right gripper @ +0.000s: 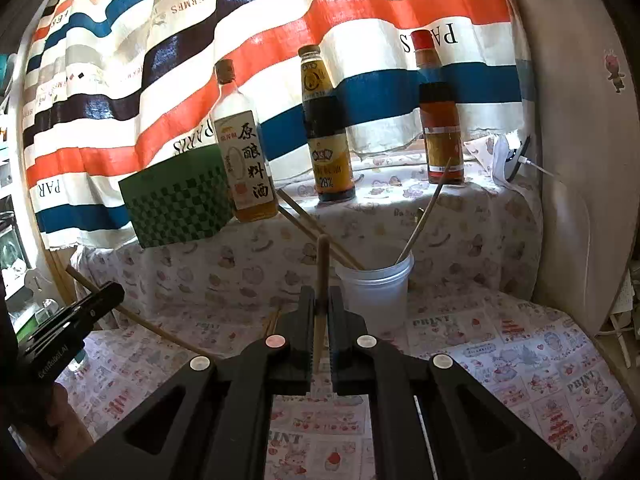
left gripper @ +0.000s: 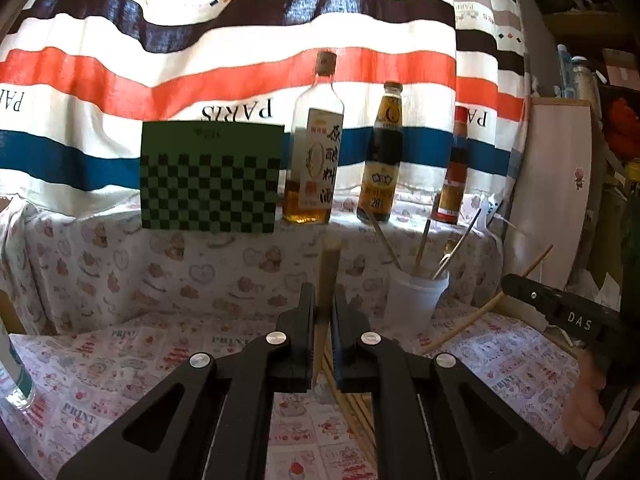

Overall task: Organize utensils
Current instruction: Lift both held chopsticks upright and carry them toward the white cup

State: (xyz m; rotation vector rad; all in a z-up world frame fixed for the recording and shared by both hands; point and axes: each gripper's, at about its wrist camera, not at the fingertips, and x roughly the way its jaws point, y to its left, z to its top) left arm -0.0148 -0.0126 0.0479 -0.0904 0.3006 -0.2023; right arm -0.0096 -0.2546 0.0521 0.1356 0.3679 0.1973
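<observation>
Both grippers, left (left gripper: 324, 300) and right (right gripper: 321, 300), each pinch a chopstick (left gripper: 329, 276), so tip them slowly over the white cup (right gripper: 378, 292) before letting go.

I read "PARIS" and "HERMES" upside down on the striped curtain (right gripper: 360, 12), "原酿料酒" on the clear bottle (right gripper: 244, 160), "28%" on the dark bottle (right gripper: 326, 148), "PRINT" across the worktop cloth (right gripper: 520, 344), and "DAS" on the other tongs (left gripper: 576, 316).

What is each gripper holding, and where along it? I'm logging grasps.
The left gripper is shut on a chopstick, gripped partway along, end sticking up. The right gripper likewise clamps another chopstick along its shaft.
</observation>
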